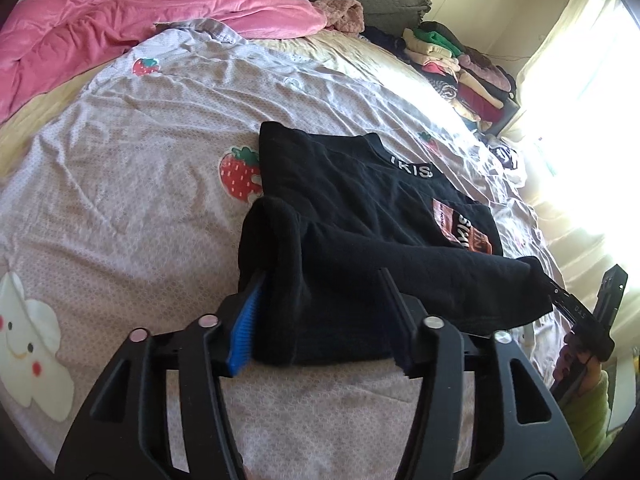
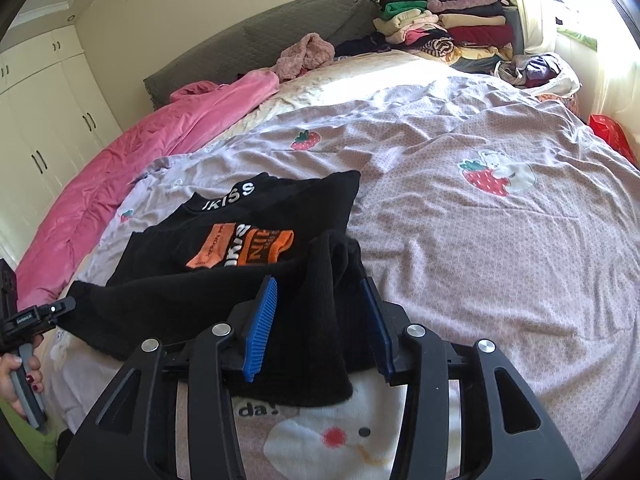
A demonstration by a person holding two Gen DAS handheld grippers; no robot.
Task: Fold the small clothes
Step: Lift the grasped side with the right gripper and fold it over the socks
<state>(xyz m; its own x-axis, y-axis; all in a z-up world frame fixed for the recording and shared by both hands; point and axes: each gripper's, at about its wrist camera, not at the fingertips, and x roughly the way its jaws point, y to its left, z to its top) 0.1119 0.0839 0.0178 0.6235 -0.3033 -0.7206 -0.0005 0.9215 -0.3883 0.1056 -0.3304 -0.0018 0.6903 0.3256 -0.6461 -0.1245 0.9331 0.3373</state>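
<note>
A small black sweater [image 1: 360,200] with white collar lettering and an orange patch [image 2: 240,250] lies on the bed, its bottom part folded up over the body. My left gripper [image 1: 324,320] is open, its blue-padded fingers [image 1: 244,320] straddling the near left corner of the fold. My right gripper [image 2: 320,328] is open too, its fingers [image 2: 260,328] either side of the sweater's near right corner. Each gripper shows at the edge of the other's view, the right one [image 1: 580,316] and the left one [image 2: 36,320], against the cloth.
The bed has a lilac strawberry-print sheet [image 2: 480,240]. A pink quilt [image 1: 120,20] lies at the far side by a grey headboard [image 2: 260,40]. A stack of folded clothes [image 2: 452,28] stands at the bed's far corner near a bright window. White wardrobes [image 2: 40,112] stand left.
</note>
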